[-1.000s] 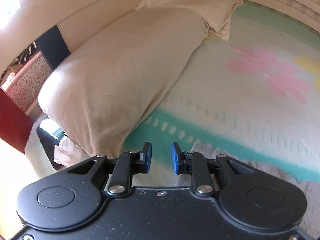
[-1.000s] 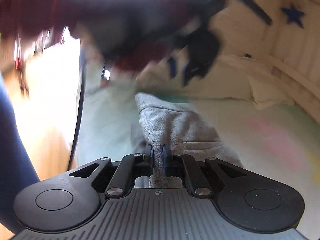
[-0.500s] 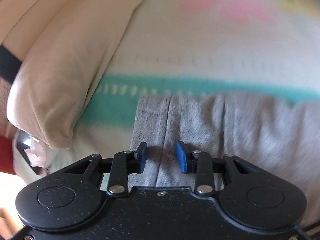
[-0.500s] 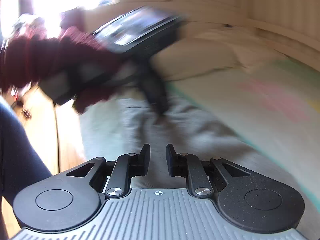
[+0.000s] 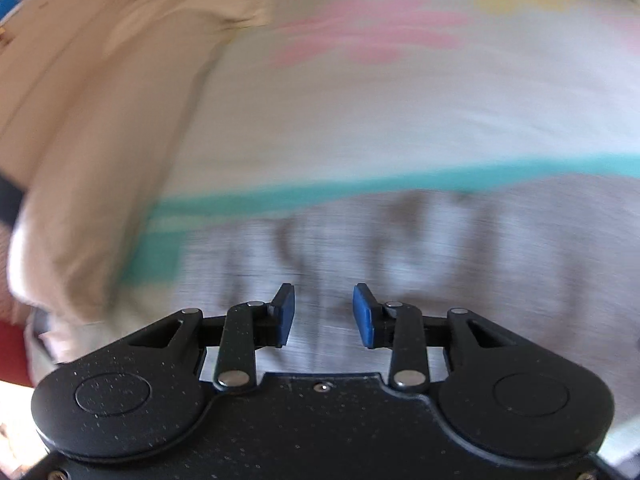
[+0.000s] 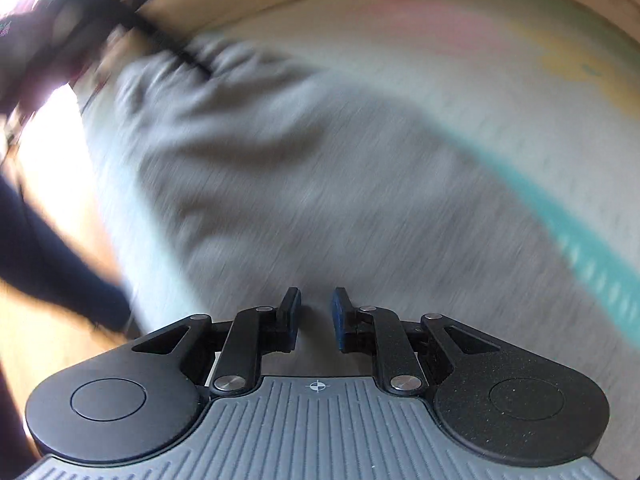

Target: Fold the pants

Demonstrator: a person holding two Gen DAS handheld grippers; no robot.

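- Grey jersey pants (image 6: 320,184) spread over a pale bedspread (image 5: 360,112) with a teal stripe, pink and yellow shapes further off; cream pillow (image 5: 100,168) at the left of the left wrist view.
- Judged early in the fold: cloth lying mostly flat and long, bunched and creased at the far end in the right wrist view; no clean doubled edge to be made out through the blur. Folding over and squaring up likely all left to do.
- Left gripper (image 5: 323,314): blue pads well apart, nothing between them, poised just above the near edge of the grey cloth, which runs across in front of it and off to the right.
- Right gripper (image 6: 315,318): pads narrowly parted, empty, close over the cloth, which stretches ahead and leftward from the tips.
- Contact with the fabric impossible to tell, both views smeared.
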